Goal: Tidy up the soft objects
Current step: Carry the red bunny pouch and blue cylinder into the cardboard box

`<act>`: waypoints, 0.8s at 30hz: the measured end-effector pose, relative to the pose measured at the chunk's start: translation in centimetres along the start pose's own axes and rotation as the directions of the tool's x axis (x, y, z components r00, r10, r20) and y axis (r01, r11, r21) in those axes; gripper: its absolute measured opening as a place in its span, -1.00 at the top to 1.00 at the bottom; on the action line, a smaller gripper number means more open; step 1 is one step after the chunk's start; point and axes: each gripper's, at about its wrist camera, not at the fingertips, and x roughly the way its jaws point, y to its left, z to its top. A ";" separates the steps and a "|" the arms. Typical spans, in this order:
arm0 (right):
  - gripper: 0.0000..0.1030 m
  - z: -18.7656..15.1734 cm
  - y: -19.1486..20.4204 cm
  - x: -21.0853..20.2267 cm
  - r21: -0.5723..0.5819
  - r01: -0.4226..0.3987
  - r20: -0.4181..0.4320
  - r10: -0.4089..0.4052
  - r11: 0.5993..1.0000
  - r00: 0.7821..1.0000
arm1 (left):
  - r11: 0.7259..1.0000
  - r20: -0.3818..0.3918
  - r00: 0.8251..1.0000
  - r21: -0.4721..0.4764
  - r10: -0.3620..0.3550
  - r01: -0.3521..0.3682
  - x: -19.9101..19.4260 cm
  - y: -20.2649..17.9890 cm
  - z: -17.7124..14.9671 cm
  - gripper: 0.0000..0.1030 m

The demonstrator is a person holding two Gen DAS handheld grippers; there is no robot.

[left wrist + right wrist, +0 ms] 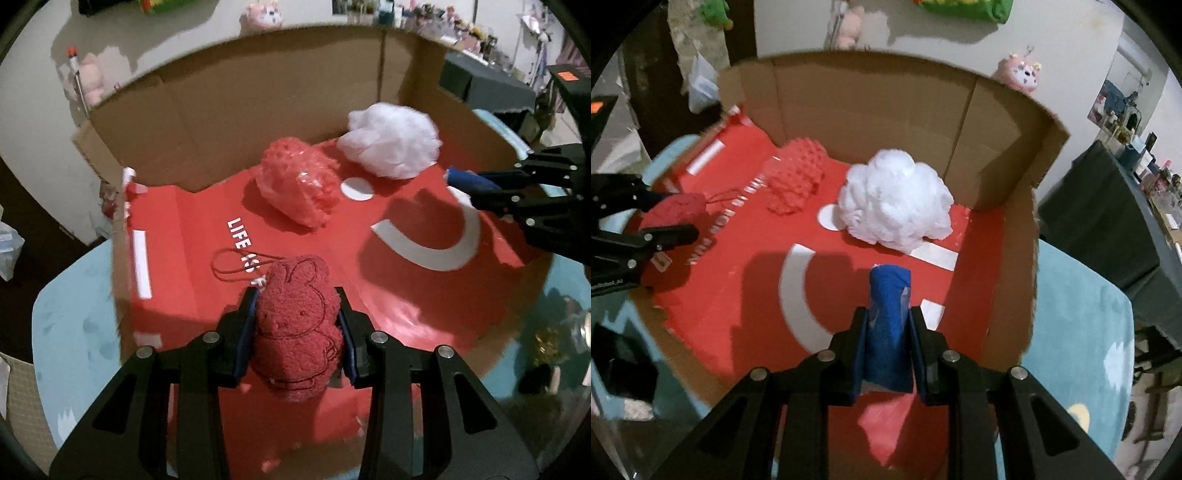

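Note:
My left gripper point(297, 295) is shut on a red fuzzy bunny plush point(299, 325) with a string loop, held over the near part of the red-lined cardboard box point(229, 107). It also shows at the left of the right wrist view point(674, 216). My right gripper point(888, 314) is shut on a blue soft roll point(890, 332) above the box floor. The roll's tip shows in the left wrist view point(469, 182). A white fluffy puff point(895, 199) and a pink bubble-wrap bundle point(798, 177) lie on the box floor near the back wall.
The box sits on a light blue table point(1078, 314). Its cardboard walls point(997, 122) rise at the back and right. A dark cloth-covered table point(1108, 206) with clutter stands to the right. Plush toys point(1021, 75) sit behind the box.

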 end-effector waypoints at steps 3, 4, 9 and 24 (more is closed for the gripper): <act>0.54 0.8 -0.2 1.7 0.002 0.017 -0.057 -0.017 1.000 0.998 | 1.000 -0.039 0.999 -0.003 0.018 -0.018 1.9 0.5 0.9 0.29; 0.54 1.1 -0.2 2.1 0.002 0.025 -0.068 -0.025 1.000 0.997 | 1.000 -0.046 0.999 -0.007 0.019 -0.019 2.4 0.7 1.1 0.29; 0.54 1.8 -0.4 3.7 0.001 0.057 -0.119 -0.056 0.998 0.991 | 0.999 -0.082 0.996 -0.026 0.041 -0.044 4.1 1.3 1.6 0.29; 0.53 2.5 -0.4 4.7 -0.010 0.096 -0.147 -0.097 0.995 0.984 | 0.998 -0.093 0.995 -0.046 0.045 -0.050 4.8 1.6 1.6 0.24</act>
